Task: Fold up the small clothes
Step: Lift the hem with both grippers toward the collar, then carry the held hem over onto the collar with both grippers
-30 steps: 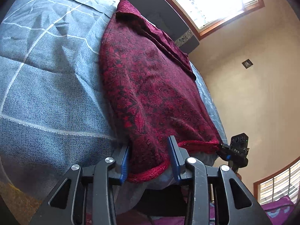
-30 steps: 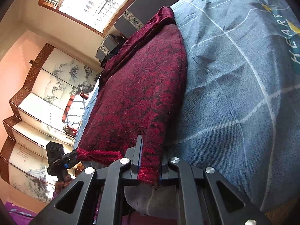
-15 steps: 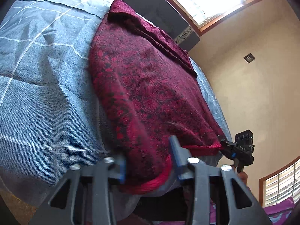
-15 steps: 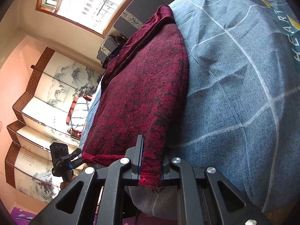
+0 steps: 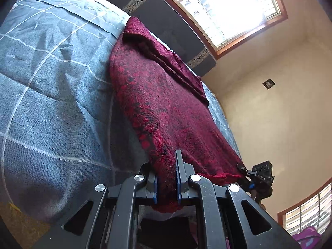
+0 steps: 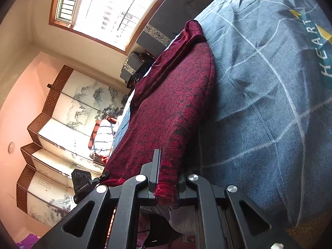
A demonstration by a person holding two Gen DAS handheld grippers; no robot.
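The red patterned garment (image 5: 166, 103) lies flat on the blue grid-lined bedspread (image 5: 51, 103), its length running from the near edge of the bed toward the dark headboard (image 5: 172, 27).

Left gripper (image 5: 167, 184): jaws narrow, clamped on the near hem corner of the garment.

Right gripper (image 6: 168, 186): jaws narrow, clamped on the opposite near hem corner. The hem spans between the two grippers along the bed edge.

In the right wrist view, a folding painted screen (image 6: 62, 134) stands against the pink wall. A bright window (image 5: 228, 10) sits above the headboard.
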